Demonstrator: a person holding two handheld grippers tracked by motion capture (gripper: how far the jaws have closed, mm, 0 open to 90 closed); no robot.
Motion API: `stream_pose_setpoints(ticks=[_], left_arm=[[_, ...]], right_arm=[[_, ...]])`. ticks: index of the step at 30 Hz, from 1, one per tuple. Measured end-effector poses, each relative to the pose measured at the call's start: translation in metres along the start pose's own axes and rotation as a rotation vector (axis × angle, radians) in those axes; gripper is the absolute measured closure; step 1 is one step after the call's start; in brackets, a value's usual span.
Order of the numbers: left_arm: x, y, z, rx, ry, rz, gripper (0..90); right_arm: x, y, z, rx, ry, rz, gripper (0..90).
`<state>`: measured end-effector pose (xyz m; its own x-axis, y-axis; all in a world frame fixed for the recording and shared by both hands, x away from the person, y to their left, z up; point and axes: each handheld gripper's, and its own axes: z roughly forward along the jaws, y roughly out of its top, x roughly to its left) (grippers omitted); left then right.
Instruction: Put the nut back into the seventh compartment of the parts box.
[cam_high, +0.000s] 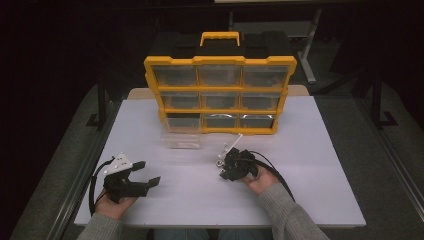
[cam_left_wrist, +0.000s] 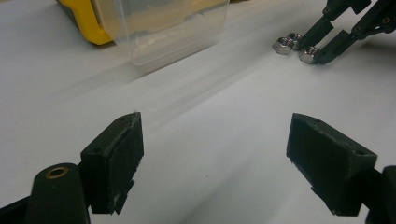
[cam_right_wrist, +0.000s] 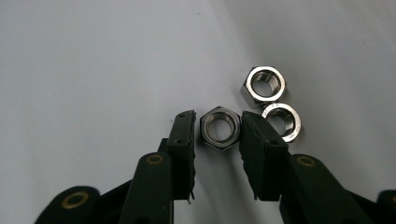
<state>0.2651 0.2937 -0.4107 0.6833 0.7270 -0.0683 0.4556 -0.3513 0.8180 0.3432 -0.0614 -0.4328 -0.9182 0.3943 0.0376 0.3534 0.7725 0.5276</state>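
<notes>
Three steel hex nuts lie together on the white table (cam_high: 305, 170). In the right gripper view my right gripper (cam_right_wrist: 218, 127) is shut on one nut (cam_right_wrist: 219, 129), its black pads against two opposite flats while the nut rests flat on the table. A second nut (cam_right_wrist: 281, 122) lies just outside one jaw and a third nut (cam_right_wrist: 265, 85) sits beyond it. In the high view the right gripper (cam_high: 222, 166) is at table centre, pointing down-left. My left gripper (cam_high: 149, 171) rests at the front left, open and with nothing between its fingers; in its own view the left gripper (cam_left_wrist: 215, 144) faces the nuts (cam_left_wrist: 282, 45).
A yellow and black drawer organizer (cam_high: 220, 95) stands upright at the back of the table. One clear plastic drawer (cam_high: 181, 139) sits pulled out on the table in front of its lower left slot, and the clear drawer (cam_left_wrist: 173, 28) is ahead of the left gripper.
</notes>
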Motion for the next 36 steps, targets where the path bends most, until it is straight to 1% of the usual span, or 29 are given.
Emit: stream_pose_setpoints(ticks=[1, 7, 9, 10, 11, 14, 17, 19, 22, 23, 24, 26, 29, 32, 33, 34, 36], left_arm=[[0.0, 0.0, 0.0, -0.001, 0.001, 0.003, 18.5], [-0.001, 0.0, 0.001, -0.004, -0.004, -0.002, 18.5], [-0.001, 0.0, 0.001, -0.005, -0.004, -0.003, 18.5], [0.0, 0.0, 0.001, -0.005, -0.003, -0.002, 18.5], [0.0, 0.0, 0.0, -0.001, -0.003, 0.001, 18.5], [0.0, 0.0, 0.0, 0.0, -0.002, 0.0, 18.4], [0.0, 0.0, 0.0, 0.0, -0.002, 0.0, 18.4], [-0.001, 0.0, 0.0, -0.013, -0.002, -0.011, 18.5], [0.0, 0.001, 0.0, -0.013, -0.001, 0.004, 18.5], [-0.001, 0.001, 0.0, -0.012, -0.001, -0.005, 18.5], [-0.001, 0.001, 0.0, -0.013, -0.001, -0.005, 18.5], [0.0, 0.001, 0.0, -0.011, -0.002, 0.003, 18.5], [0.0, 0.001, 0.0, -0.008, -0.003, 0.002, 18.4], [-0.001, 0.001, 0.0, -0.009, -0.002, 0.001, 18.4], [-0.001, 0.001, 0.0, -0.01, -0.004, -0.004, 18.5], [-0.001, 0.001, 0.0, -0.01, -0.004, -0.004, 18.5], [-0.001, 0.001, 0.0, -0.01, -0.005, -0.003, 18.5]], right_arm=[[-0.001, 0.0, 0.0, -0.003, -0.005, -0.009, 67.3], [-0.002, 0.0, 0.0, -0.004, 0.001, -0.018, 68.7], [-0.003, 0.0, 0.0, -0.005, 0.014, -0.007, 68.9], [-0.006, -0.001, 0.0, -0.012, 0.031, -0.001, 68.9], [-0.006, -0.001, 0.0, -0.012, 0.031, -0.001, 68.9], [-0.008, -0.001, -0.002, -0.025, 0.059, 0.015, 68.9], [-0.011, 0.0, -0.009, -0.043, 0.081, 0.029, 69.0], [-0.014, 0.001, -0.012, -0.053, 0.096, 0.023, 68.9], [-0.017, 0.003, -0.016, -0.067, 0.104, 0.012, 69.0], [-0.019, 0.007, -0.021, -0.072, 0.11, 0.004, 69.0], [-0.019, 0.008, -0.024, -0.074, 0.114, 0.011, 68.9], [-0.021, 0.01, -0.026, -0.079, 0.119, 0.009, 69.0], [-0.026, 0.016, -0.036, -0.096, 0.139, 0.019, 69.0], [-0.029, 0.02, -0.04, -0.101, 0.142, 0.025, 69.0], [-0.032, 0.024, -0.045, -0.113, 0.146, 0.024, 69.0], [-0.032, 0.024, -0.045, -0.113, 0.146, 0.024, 69.0], [-0.036, 0.031, -0.052, -0.127, 0.152, 0.033, 69.0]])
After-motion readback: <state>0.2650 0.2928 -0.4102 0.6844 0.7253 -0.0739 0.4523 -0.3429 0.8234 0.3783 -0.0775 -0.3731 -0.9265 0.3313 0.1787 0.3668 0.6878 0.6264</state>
